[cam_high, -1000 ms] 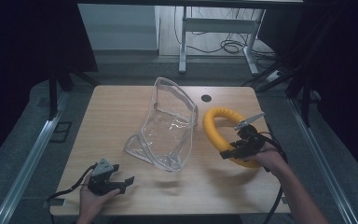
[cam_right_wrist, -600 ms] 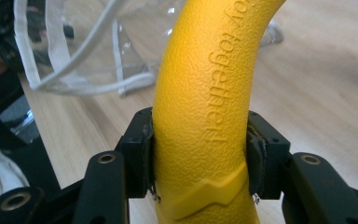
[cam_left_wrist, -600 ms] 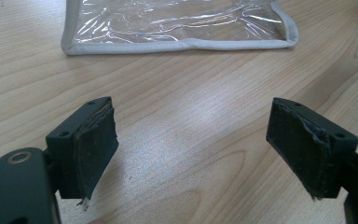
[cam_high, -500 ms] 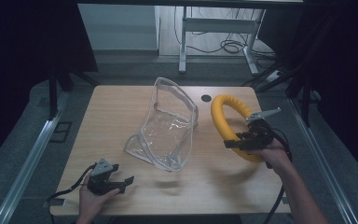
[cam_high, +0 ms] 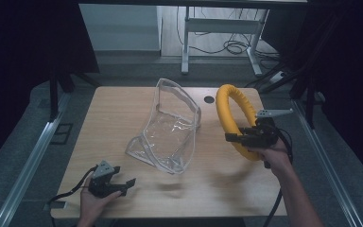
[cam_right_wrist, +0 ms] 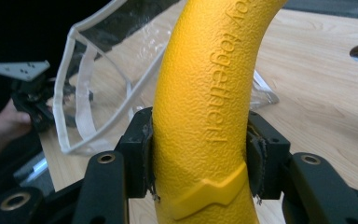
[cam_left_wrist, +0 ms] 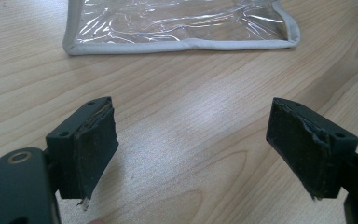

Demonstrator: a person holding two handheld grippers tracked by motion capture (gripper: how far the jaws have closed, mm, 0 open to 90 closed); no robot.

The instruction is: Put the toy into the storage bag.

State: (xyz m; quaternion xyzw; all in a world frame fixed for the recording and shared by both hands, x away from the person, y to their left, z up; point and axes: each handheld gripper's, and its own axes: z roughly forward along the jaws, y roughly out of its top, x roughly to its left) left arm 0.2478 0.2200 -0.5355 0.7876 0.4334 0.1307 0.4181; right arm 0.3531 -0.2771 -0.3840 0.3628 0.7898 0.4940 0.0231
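yellow ring clamped between right gripper fingers

Yellow foam ring w/ pebbled texture showing, clear plastic pouch w/ pale grey edging glinting, light wood-grain table showing, black grippers, left & right, wearing grey top plates, dark hole in tabletop showing, grey floor.

We see the high view dim, its surroundings nearly black, with the table evenly lit from above and soft shadows under the hands. The clear plastic bag glints with glare, and the yellow ring looks bright and sharp close up.
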